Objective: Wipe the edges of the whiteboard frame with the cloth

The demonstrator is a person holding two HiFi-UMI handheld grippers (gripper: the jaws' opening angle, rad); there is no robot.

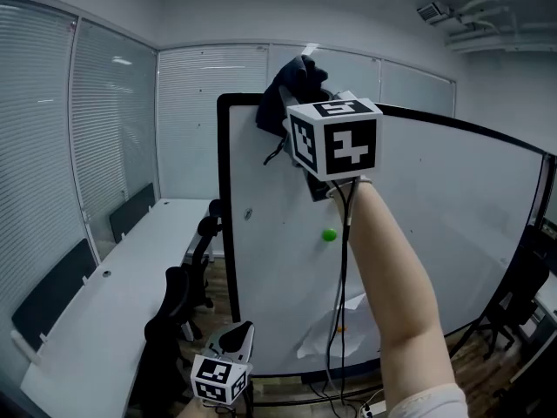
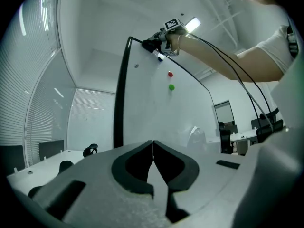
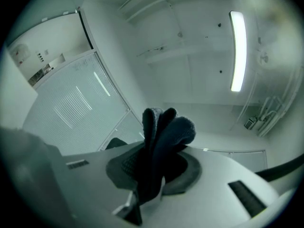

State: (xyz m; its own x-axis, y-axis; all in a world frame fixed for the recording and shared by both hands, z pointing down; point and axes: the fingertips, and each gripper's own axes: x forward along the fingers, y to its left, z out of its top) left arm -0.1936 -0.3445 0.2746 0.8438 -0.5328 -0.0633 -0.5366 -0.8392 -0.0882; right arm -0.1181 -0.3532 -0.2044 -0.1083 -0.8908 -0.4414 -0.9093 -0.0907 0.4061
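The cloth (image 3: pixel 164 137) looked soft, light and limp, a thick napped fabric that would fold round a narrow rail rather than skate along it. Nothing about it seemed fragile or slippery. Its one likely fault was that a loose tail could snag or drag. You had taken it by the middle of the bunch, which I judge the right place, since a rounded pad stood proud of the jaw tips to meet the frame.

It was dark navy, nearly black, bunched into two or three plump folds, with a flap hanging below.

Your right gripper (image 3: pixel 154 170) was clamped on that bunch, its jaws parted only by the wad of fabric. You held the cloth up at the top left corner of the whiteboard frame (image 1: pixel 224 198), seemingly against the top edge just right of the corner. Actual contact could not be confirmed.

Your left gripper (image 2: pixel 153 160) hung low, below the frame's bottom left corner and well apart from it, its jaws pressed tip to tip with nothing between them.
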